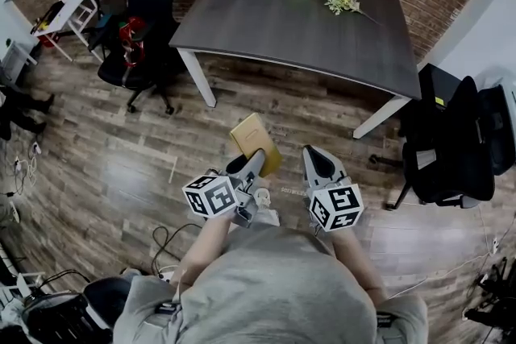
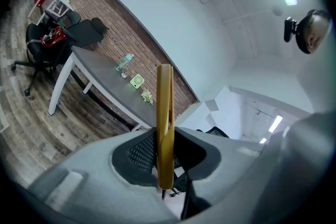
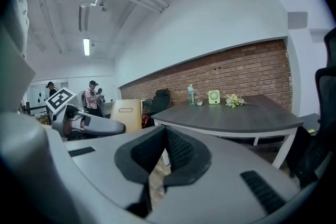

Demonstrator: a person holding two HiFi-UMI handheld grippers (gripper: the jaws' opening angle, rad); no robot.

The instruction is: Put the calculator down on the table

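We find the left gripper [image 1: 250, 167] with its fingers clenched on the near end of the yellow calculator [image 1: 256, 142]. Its long axis runs forward from them toward the table [image 1: 306, 44]. The calculator hangs over the floor [image 1: 121, 165], short of the table's near edge. The right gripper [image 1: 317, 161] is alongside, closed and empty.
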